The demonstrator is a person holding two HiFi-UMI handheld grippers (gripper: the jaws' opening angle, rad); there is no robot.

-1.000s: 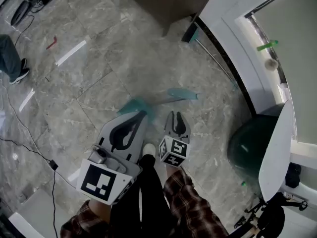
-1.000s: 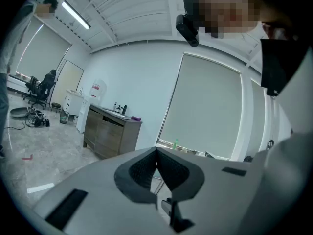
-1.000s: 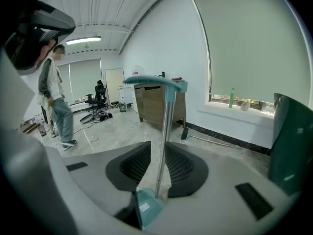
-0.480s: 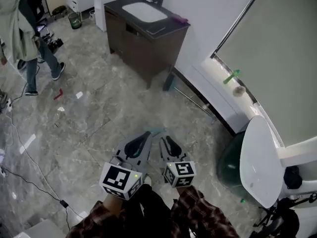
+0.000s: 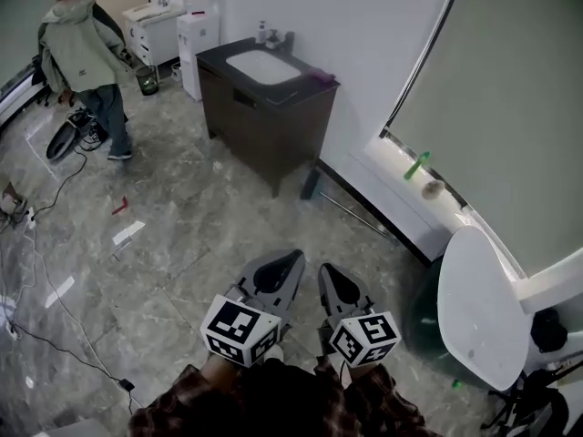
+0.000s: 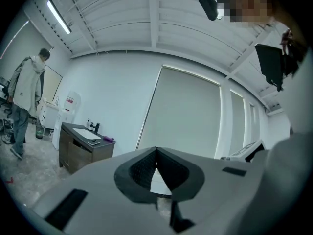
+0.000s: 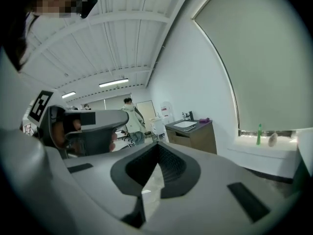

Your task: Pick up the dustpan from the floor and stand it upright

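Observation:
Both grippers are held side by side, low in the head view, over the marble floor. My left gripper [image 5: 296, 259] [image 6: 156, 150] is shut, its tips meeting with nothing between them. My right gripper [image 5: 326, 270] [image 7: 157, 145] is shut and empty too. Both point roughly level into the room. No dustpan shows on the floor near the jaws; the grippers hide the floor beneath them. A dark teal head [image 5: 311, 185] with a long thin handle [image 5: 360, 215] rests at the foot of the cabinet and wall. The right gripper view shows the left gripper [image 7: 83, 126] beside it.
A dark brown vanity cabinet [image 5: 264, 116] with a sink stands ahead. A person in a green jacket [image 5: 86, 53] stands at the far left. Cables [image 5: 55, 271] cross the floor on the left. A white rounded seat [image 5: 478, 308] and a dark green bin [image 5: 421, 312] are on the right.
Both grippers have risen from the floor and the head view has lifted to the room. The teal dustpan seen on the floor by the tips is gone from view. The right jaws have closed.

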